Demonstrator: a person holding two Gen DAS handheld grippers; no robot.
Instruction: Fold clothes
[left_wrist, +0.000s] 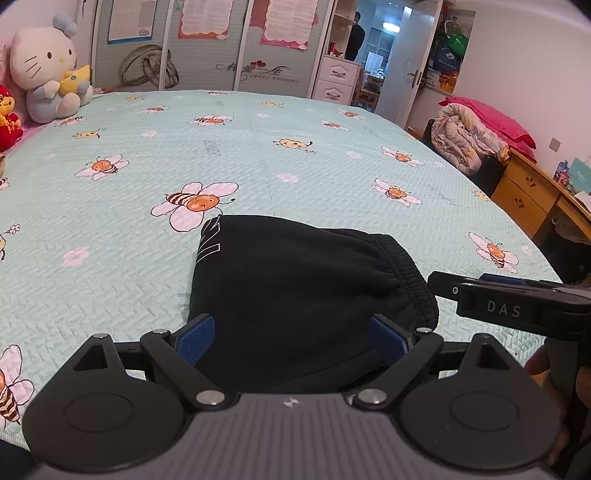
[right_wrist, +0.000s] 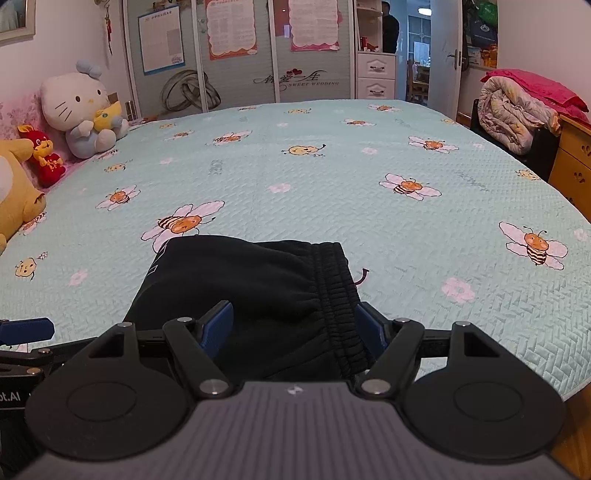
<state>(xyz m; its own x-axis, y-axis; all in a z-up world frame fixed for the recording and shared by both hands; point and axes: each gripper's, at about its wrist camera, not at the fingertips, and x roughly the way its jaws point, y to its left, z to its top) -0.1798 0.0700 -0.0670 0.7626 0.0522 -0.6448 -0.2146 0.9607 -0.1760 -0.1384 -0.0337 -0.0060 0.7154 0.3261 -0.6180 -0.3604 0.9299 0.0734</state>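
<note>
Black folded trousers (right_wrist: 251, 295) — elastic waistband (right_wrist: 338, 295) along their right edge.

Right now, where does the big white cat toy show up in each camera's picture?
Left wrist view: white cat toy, top left corner, at the bed's far edge.
Right wrist view: white cat toy, upper left, lower and further in.
Shared landmark: black folded garment, centre foreground in both.

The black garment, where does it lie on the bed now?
In both wrist views the black garment lies on the near edge of the bee-print bedspread, just beyond both grippers, its elastic waistband on the right side.
</note>
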